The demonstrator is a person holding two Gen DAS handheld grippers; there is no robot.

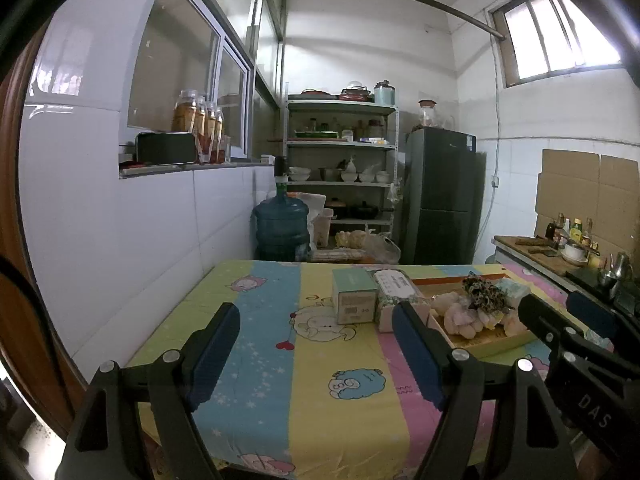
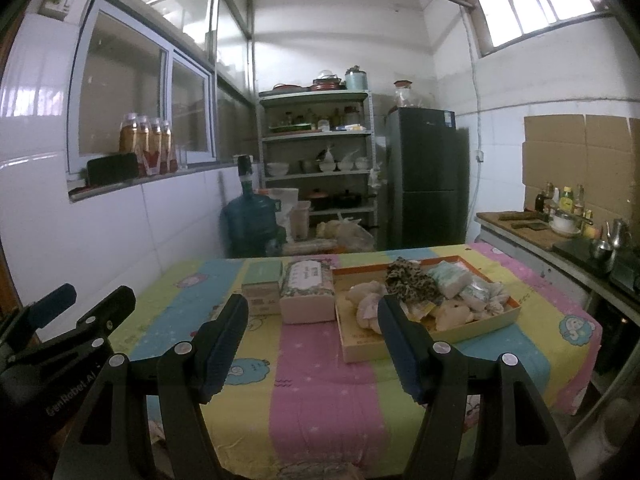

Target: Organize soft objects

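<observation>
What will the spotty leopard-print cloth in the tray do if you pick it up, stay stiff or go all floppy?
The crumpled leopard-print cloth will probably go floppy and dangle, since it lies bunched in loose folds. It looks light for its size, piled on other soft bundles in the shallow orange-rimmed cardboard tray. It might snag or drag neighbours, because it touches them. It shouldn't roll or break.

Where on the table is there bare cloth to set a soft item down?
Bare cloth lies left of the green box, toward the tiled wall, and along the near edge in front of the tissue pack. The tray is crowded with soft items, and box, pack and tray sit side by side.
</observation>
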